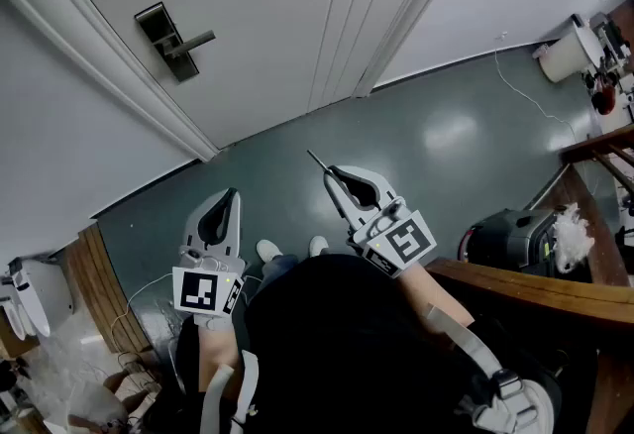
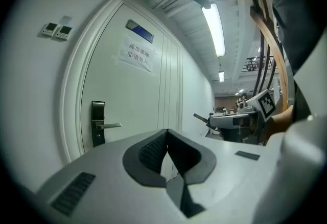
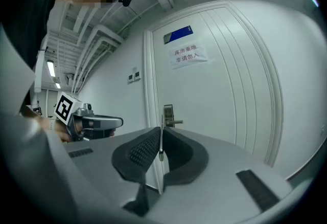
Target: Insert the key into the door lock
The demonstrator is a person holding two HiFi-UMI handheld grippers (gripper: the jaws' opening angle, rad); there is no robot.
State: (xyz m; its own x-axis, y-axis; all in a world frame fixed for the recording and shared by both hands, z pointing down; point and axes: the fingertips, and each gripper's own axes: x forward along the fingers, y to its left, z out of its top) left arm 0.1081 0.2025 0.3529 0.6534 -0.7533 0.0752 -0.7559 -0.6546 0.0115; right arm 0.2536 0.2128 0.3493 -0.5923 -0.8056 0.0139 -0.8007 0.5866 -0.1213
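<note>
A dark lock plate with a lever handle [image 1: 173, 41] sits on the white door [image 1: 297, 6], well ahead of both grippers. My right gripper [image 1: 333, 172] is shut on a thin metal key [image 1: 317, 162] whose blade sticks out forward. In the right gripper view the key [image 3: 161, 138] stands edge-on between the jaws, with the lock [image 3: 168, 115] straight beyond it. My left gripper [image 1: 233, 193] is shut with nothing in it, beside the right one. From the left gripper view the lock [image 2: 98, 123] is at the left and the right gripper [image 2: 225, 120] at the right.
A paper notice [image 2: 137, 56] and a blue plate [image 2: 139, 31] are on the door, with wall switches [image 2: 56, 29] left of the frame. A black bag [image 1: 505, 234] and a wooden rail [image 1: 535, 288] lie to the right on the grey-green floor [image 1: 426, 135]. A white bin [image 1: 570, 54] stands far right.
</note>
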